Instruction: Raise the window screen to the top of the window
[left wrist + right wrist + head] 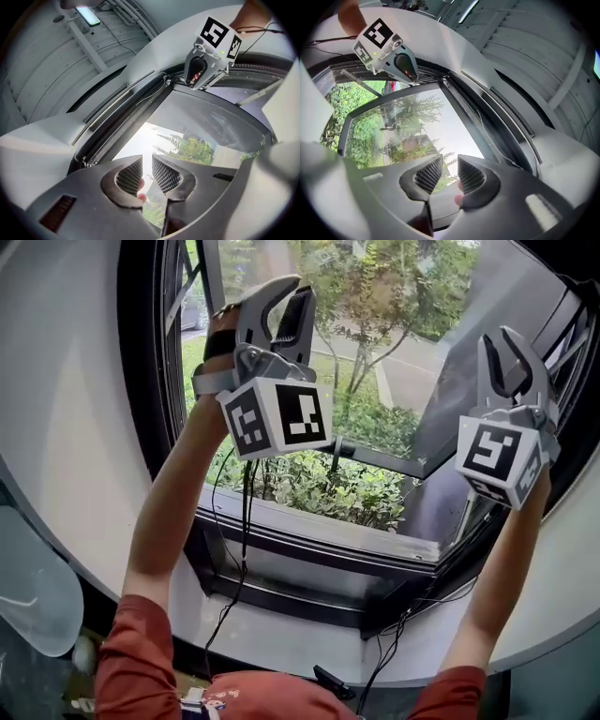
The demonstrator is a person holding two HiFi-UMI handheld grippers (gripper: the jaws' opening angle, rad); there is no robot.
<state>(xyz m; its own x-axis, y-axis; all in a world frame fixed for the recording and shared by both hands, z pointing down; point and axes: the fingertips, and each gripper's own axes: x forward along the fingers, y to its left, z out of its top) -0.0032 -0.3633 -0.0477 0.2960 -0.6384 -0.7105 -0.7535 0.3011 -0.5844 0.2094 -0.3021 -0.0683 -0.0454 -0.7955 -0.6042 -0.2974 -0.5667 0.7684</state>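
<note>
Up left of the opening, I have the dark grey two-jaw left gripper raised, jaws slightly apart, only sky between. Centre: black-framed window, tinted glass sash swung outward. Right gripper: jaws apart, empty. Window screen: I can't make out its mesh; a slim grey rail lies along the frame's top.
</note>
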